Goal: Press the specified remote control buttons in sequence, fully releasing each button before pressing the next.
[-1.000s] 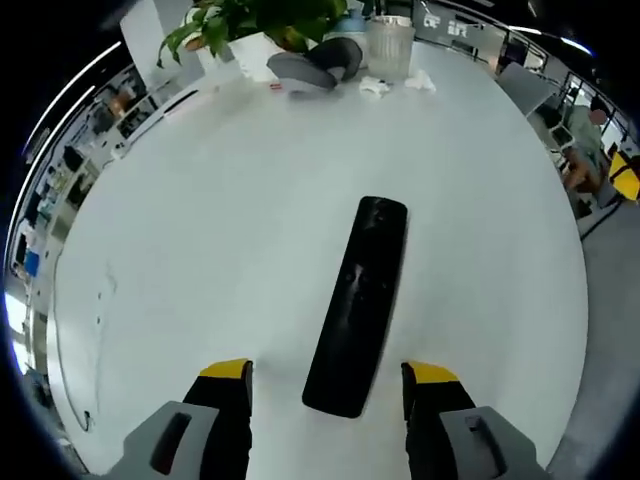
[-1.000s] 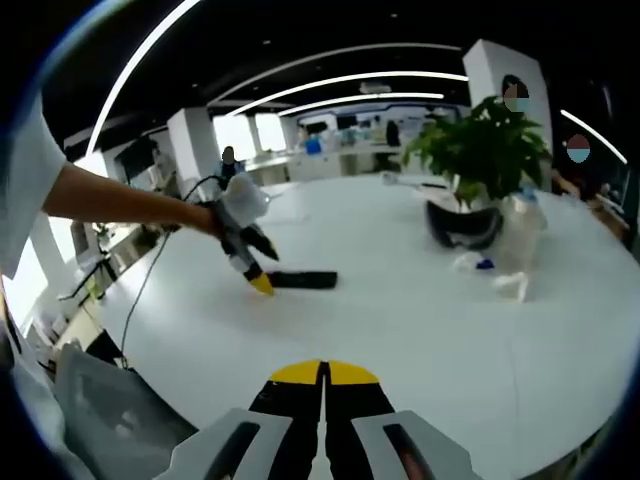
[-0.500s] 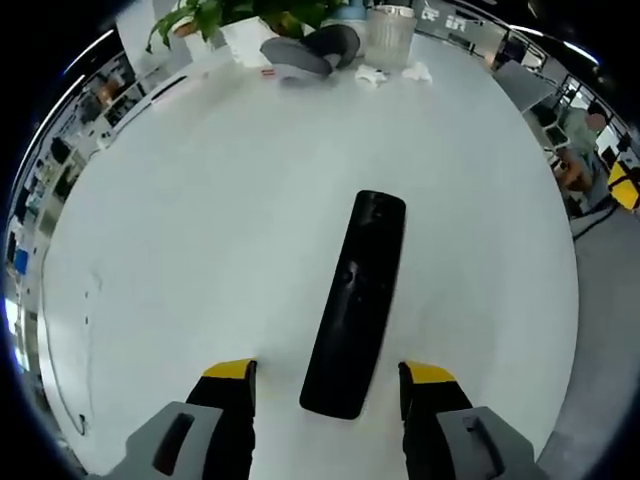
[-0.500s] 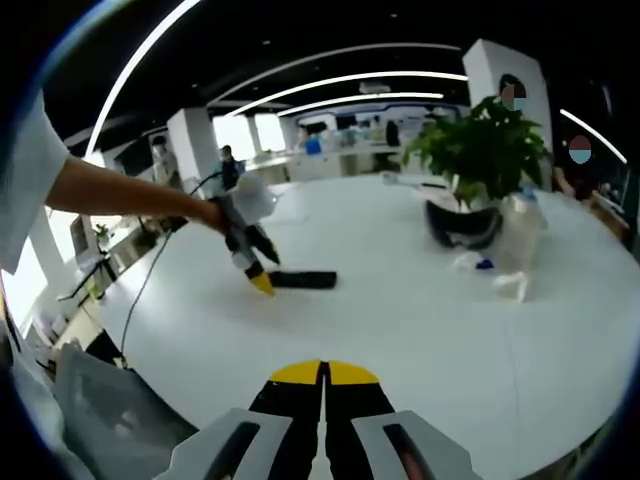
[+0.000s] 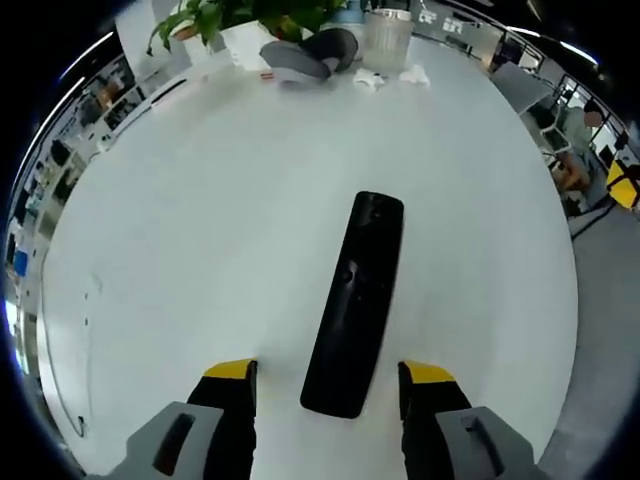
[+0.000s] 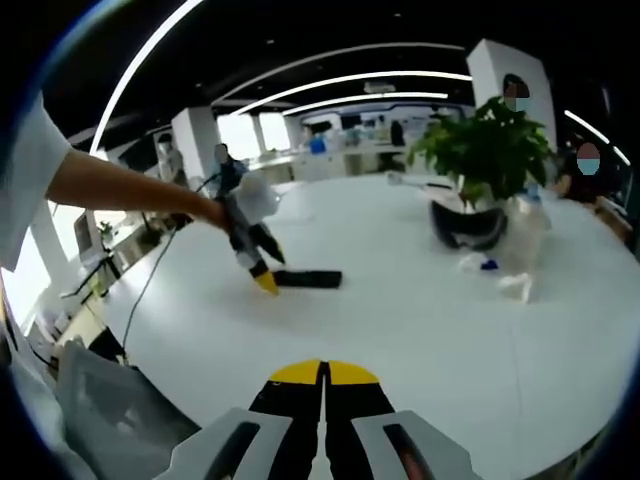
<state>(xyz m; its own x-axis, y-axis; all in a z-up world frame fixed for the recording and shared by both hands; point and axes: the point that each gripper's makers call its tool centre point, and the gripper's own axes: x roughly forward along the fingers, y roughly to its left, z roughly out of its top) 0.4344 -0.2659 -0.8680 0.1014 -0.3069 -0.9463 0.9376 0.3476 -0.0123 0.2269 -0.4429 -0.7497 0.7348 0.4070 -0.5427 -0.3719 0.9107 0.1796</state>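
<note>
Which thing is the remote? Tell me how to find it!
Look at the big white table. Near the front, between the left gripper's open yellow-tipped jaws, lies the remote. It's the long, flat, black bar, alone, far from the plant.

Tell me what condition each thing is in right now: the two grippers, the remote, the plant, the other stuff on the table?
Left gripper: open, jaws either side of the remote's near end, not touching it.
Right gripper: shut, empty, held above the table.
Remote: lying flat on the white table, untouched.
Plant: upright in its pot.
Clear container: standing upright; contents cannot be told.
</note>
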